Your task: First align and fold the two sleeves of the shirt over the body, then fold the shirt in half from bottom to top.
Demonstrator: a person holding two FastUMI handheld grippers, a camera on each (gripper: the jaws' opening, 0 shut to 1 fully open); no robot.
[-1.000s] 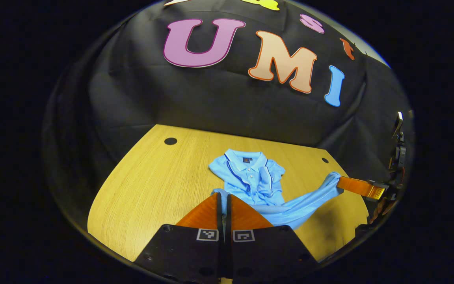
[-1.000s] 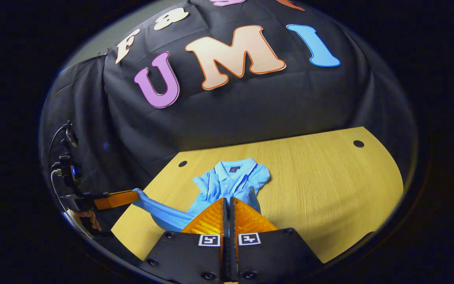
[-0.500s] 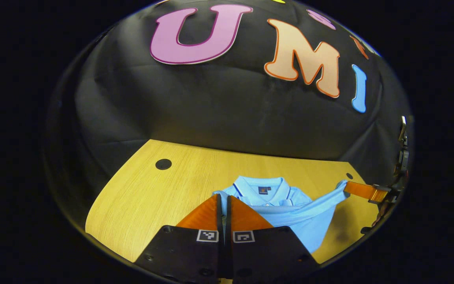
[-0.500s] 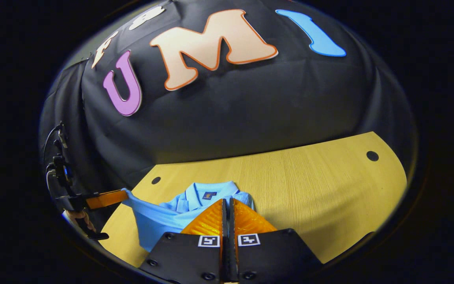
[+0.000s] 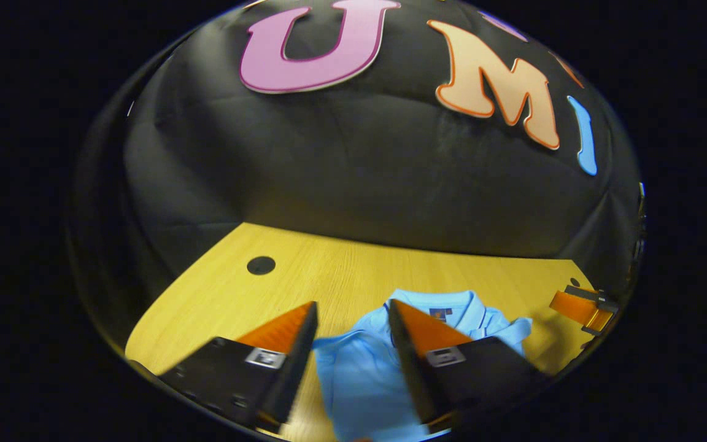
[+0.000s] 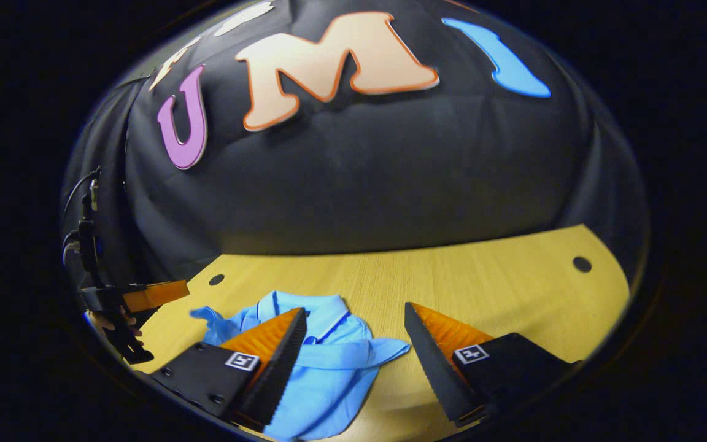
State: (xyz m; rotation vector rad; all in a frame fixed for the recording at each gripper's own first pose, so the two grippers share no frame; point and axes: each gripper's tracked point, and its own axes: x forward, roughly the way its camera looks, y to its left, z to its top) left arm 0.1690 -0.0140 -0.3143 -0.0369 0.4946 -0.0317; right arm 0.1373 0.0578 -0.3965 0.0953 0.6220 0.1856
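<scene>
A light blue polo shirt (image 5: pixel 359 368) lies on the wooden table (image 5: pixel 237 294), its lower part laid loosely up over the body, the collar (image 5: pixel 439 304) peeking out at the far end. My left gripper (image 5: pixel 353 305) hangs open just above the cloth, nothing between its fingers. In the right gripper view the shirt (image 6: pixel 329 362) sits bunched, one loose corner (image 6: pixel 390 353) pointing right. My right gripper (image 6: pixel 355 309) is open over that right side, touching nothing. Each gripper also appears at the edge of the other's view: left gripper (image 6: pixel 175 287), right gripper (image 5: pixel 559 301).
The table (image 6: pixel 482 288) has small dark holes (image 5: pixel 261 265) (image 6: pixel 582 264) near its far corners. A hand (image 6: pixel 108 322) holds the left gripper at the table's left edge. The black cloth wall rises right behind the table.
Both grippers were shut on the shirt's hem, carrying it toward the collar. Now both are open and the hem has dropped onto the shirt's upper part.
</scene>
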